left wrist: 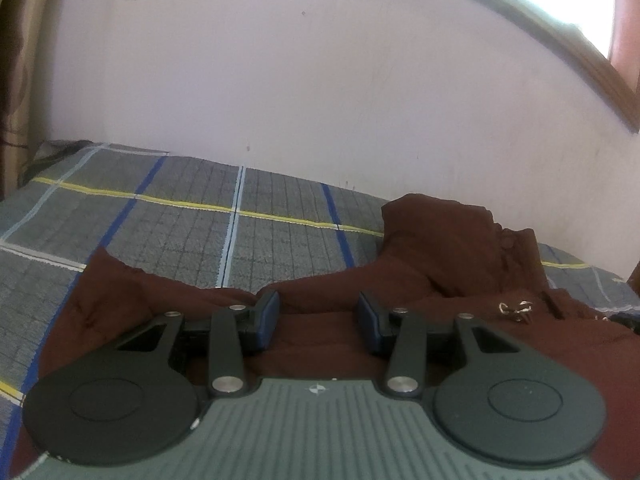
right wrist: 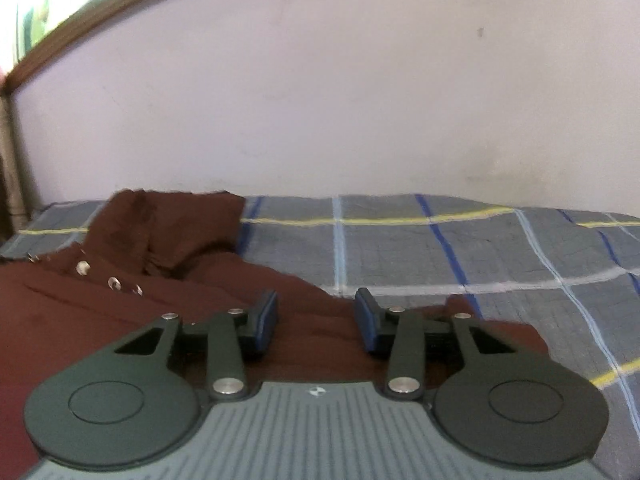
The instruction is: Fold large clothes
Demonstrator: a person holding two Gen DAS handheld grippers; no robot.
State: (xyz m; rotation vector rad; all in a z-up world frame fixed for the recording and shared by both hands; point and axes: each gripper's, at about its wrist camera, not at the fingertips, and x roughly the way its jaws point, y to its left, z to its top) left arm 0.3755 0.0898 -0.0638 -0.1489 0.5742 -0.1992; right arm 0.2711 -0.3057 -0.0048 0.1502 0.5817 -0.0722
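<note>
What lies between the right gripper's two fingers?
Only the brown jacket, seen in the right wrist view; the right gripper stands open over it.

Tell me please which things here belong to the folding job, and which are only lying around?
Belongs to the job:
- brown jacket
- left gripper, jaws open above the jacket
- right gripper, jaws open above the jacket

Only around:
- checked bedcover, under the jacket
- wall
- window frame

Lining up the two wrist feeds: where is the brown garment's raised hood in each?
Left wrist: hood right of centre, beyond the left gripper.
Right wrist: hood left of centre, beyond the right gripper.
Shared landmark: the yellow stripe on the plaid bedspread.
</note>
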